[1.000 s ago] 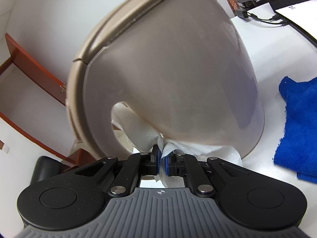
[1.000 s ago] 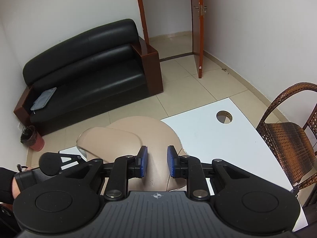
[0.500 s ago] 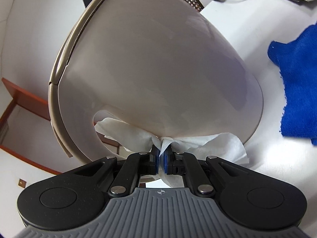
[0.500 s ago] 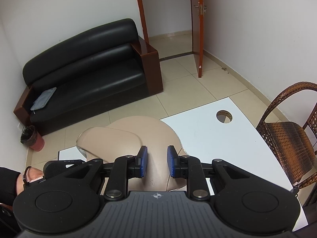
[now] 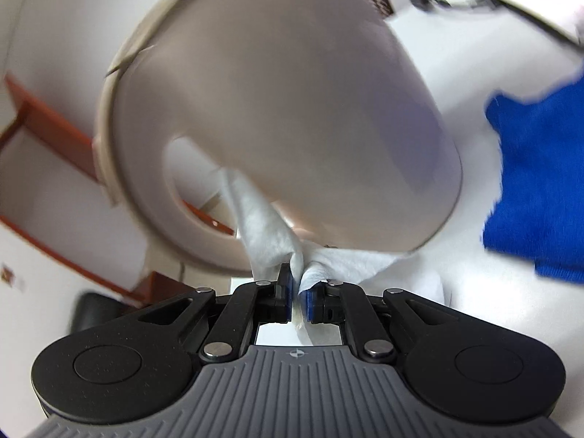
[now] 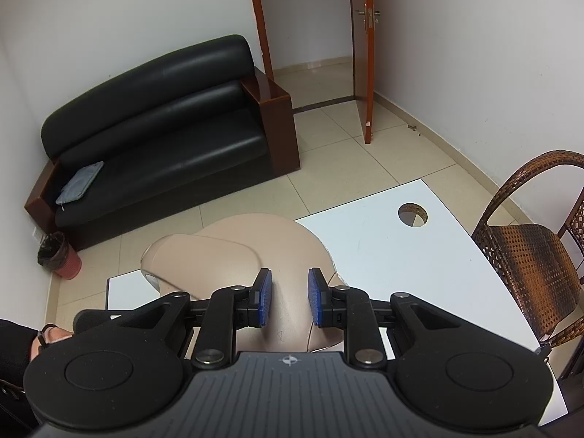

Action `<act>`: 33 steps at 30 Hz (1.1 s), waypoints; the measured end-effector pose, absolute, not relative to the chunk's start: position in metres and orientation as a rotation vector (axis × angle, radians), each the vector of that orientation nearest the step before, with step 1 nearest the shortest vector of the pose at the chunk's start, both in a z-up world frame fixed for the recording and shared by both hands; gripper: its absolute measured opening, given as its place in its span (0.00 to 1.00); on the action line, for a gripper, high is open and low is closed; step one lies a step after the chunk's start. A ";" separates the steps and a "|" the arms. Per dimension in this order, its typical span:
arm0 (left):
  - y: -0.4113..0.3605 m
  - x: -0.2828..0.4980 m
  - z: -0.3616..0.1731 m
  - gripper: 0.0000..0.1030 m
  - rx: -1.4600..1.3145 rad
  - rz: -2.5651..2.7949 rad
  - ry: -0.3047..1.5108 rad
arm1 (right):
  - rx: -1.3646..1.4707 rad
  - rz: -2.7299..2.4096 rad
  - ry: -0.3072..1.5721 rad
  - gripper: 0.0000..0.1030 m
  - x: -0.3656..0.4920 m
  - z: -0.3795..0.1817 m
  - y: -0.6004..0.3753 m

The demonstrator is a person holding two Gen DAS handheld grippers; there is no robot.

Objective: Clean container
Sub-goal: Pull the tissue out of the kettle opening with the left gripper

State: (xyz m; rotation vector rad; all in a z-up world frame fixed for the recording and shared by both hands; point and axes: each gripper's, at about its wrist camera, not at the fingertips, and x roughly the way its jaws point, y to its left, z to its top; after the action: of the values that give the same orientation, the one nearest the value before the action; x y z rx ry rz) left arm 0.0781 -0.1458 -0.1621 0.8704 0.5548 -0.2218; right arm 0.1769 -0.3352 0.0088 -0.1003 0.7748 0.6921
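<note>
A large beige container [image 5: 277, 109] with a lid and a cut-out handle fills the left wrist view, tilted, its base low at the right. My left gripper [image 5: 299, 288] is shut on a white paper tissue [image 5: 270, 233] pressed against the container's side near the handle hole. In the right wrist view the container's beige lid [image 6: 248, 248] lies below my right gripper [image 6: 289, 301]. Its jaws are parted around a part of the lid, and contact with the pads is not clear.
A blue cloth [image 5: 540, 182] lies on the white table [image 6: 383, 241] to the right of the container. Cables and papers sit at the table's far right. A wicker chair [image 6: 529, 248], black sofa [image 6: 157, 127] and red bin [image 6: 60, 255] stand beyond.
The left gripper with the tissue has slid along the container's side toward the handle hole; the view is motion-blurred. The right gripper has not moved.
</note>
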 end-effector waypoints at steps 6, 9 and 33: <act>-0.114 0.069 -0.137 0.09 0.661 -0.234 0.519 | -0.100 0.676 0.774 0.23 0.174 0.007 -0.335; -0.098 0.063 -0.126 0.09 0.595 -0.245 0.510 | -0.097 0.669 0.774 0.23 0.173 0.006 -0.334; -0.077 0.142 -0.073 0.09 0.461 -0.254 0.412 | -0.102 0.636 0.774 0.30 0.111 0.010 -0.318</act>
State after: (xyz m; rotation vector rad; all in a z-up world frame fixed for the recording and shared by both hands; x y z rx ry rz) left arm 0.1416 -0.0768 -0.0727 0.4608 0.4124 -0.2538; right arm 0.1112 -0.3183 0.0101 -0.1024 0.7740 0.6356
